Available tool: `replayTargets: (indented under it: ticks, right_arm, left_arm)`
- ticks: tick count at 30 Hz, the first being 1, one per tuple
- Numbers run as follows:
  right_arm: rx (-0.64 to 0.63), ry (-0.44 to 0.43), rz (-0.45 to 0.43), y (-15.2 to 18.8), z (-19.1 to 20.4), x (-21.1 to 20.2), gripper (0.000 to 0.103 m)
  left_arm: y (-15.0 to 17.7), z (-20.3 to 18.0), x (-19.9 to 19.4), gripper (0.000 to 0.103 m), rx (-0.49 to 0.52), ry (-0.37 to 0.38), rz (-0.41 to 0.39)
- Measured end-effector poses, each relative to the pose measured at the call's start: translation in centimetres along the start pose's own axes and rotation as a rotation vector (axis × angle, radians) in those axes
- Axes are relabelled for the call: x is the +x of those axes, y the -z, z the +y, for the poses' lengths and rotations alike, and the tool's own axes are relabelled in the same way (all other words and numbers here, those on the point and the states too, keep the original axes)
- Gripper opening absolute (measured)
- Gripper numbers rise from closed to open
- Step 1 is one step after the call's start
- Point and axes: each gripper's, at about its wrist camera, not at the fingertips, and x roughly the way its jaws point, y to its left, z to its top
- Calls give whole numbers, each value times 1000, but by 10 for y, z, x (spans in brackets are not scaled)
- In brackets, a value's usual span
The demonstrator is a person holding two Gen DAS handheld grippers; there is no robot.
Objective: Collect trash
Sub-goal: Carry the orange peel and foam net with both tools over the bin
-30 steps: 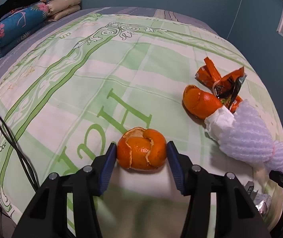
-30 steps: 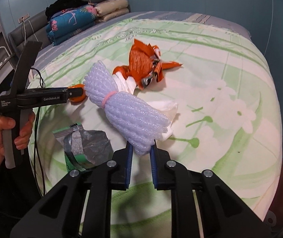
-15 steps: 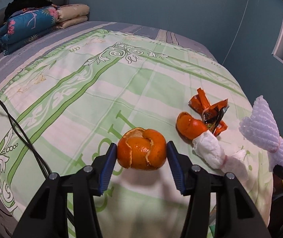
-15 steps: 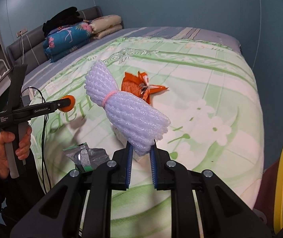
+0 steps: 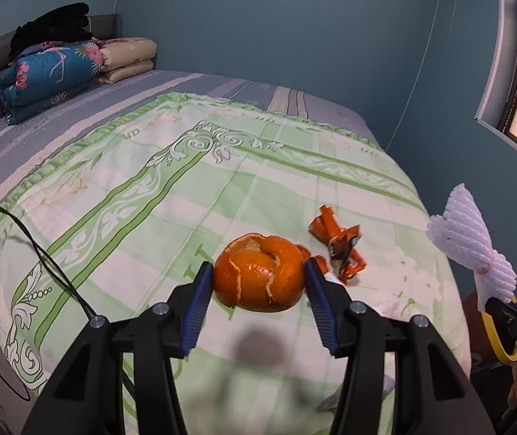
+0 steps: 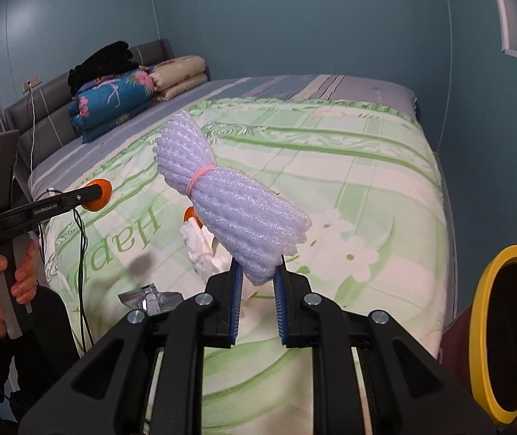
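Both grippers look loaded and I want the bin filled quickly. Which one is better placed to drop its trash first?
Probably the right gripper. It holds the foam net bundle lifted off the bed, and the yellow-rimmed bin sits close on its right. The left gripper, clamping the orange peel, is farther from that bin.

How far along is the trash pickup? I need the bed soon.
Nothing visibly binned yet. In hand: the left hand-held gripper holds the orange peel, the right the foam net, near the yellow-rimmed bin. Left on the bed: orange wrapper, tissue, silver packet.
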Motion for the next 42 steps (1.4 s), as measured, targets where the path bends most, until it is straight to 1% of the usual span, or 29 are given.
replayTargets:
  ticks: [5,10,24,34,42]
  right_arm:
    - [8,22,-39,-3,-9,-16,15]
    - [26,51,-77,-3,-22,-33,15]
    - [100,143,-140,3,-67,-68,15]
    - [157,213,-179,8,-103,-95,15]
    - [207,284,-208,17,-134,-116,15]
  left_arm:
    - [-8,-16,-18,49,11,24,-40]
    - [-12,-33,-30,49,32,47,-60]
    - [-18,-88,-38,49,95,124,-72]
    - [-18,-146,-32,49,176,197,-62]
    - [-12,-204,-30,49,267,266,-62]
